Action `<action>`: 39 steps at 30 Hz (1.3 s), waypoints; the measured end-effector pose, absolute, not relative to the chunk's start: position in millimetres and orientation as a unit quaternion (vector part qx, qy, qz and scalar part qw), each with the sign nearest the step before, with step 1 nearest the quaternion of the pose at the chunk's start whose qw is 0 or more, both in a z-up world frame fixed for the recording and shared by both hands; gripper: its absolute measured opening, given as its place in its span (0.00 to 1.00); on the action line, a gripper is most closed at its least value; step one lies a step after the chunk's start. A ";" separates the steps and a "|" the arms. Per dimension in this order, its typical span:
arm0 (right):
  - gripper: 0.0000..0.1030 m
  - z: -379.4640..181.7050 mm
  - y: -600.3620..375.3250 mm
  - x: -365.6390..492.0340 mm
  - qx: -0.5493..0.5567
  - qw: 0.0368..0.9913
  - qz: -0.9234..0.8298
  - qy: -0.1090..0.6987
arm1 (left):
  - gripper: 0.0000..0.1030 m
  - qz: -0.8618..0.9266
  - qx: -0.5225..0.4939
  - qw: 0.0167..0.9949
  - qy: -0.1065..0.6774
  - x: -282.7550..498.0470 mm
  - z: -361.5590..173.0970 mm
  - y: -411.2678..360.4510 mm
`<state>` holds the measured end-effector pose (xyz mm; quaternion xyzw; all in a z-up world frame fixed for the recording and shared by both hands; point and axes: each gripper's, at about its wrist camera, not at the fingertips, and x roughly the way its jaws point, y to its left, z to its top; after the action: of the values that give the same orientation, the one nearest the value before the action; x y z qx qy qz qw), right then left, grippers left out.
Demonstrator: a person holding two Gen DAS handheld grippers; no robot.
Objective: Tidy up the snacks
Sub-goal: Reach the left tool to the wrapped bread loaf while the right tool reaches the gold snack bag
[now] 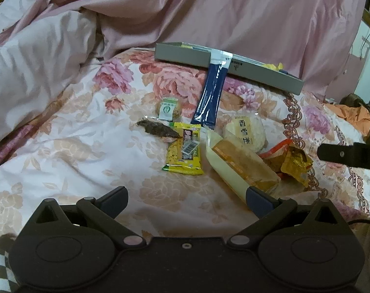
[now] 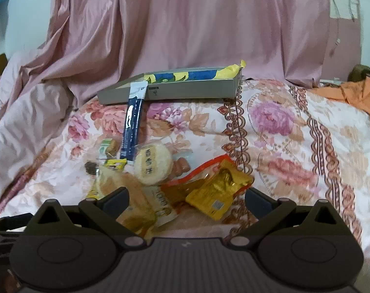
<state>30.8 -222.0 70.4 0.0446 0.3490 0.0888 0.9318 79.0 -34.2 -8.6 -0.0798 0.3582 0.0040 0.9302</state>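
Both tongs hang spread wide and empty over a flowered bedspread, so the step in hand looks like a first pick from the snack pile. The right tongs sit just short of the gold foil packet, which lies at 12 o'clock from them, on top of an orange-red wrapper. A good grasp probably means closing on a flat sealed edge of the foil alone, without catching the wrapper beneath or the bedding, then lifting clear before swinging toward the grey box at the far end, at 12 o'clock. The left tongs point at the yellow packet, with the long cream pastry pack at 1 o'clock, its near end beside one fingertip; taking one item each would keep the two tongs from crossing.

The snacks are small, light and crinkly: a round rice cracker pack with printed characters, a small round cake in clear wrap, and a dark dried piece in clear film. A navy stick sachet leans with its white top over the box rim, half in. Blue and yellow packaging already lies inside the box
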 end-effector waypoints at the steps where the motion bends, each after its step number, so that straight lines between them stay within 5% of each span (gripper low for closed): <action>1: 1.00 69.8 -223.4 34.9 0.038 0.932 0.090 0.349 | 0.99 0.004 -0.078 0.929 0.360 81.6 -9.3 -35.4; 17: 1.00 39.8 -241.0 108.4 0.007 0.894 0.162 0.417 | 0.99 -0.014 -0.059 0.921 0.386 109.8 -17.4 -58.4; 39: 1.00 19.1 -279.5 139.7 0.107 0.881 0.148 0.436 | 0.99 0.012 -0.138 0.888 0.439 157.7 -19.5 -85.1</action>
<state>139.7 -279.5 19.1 0.1067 0.4359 0.1481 0.8813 157.7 -85.1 -19.5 -0.1385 0.4393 0.0116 0.8875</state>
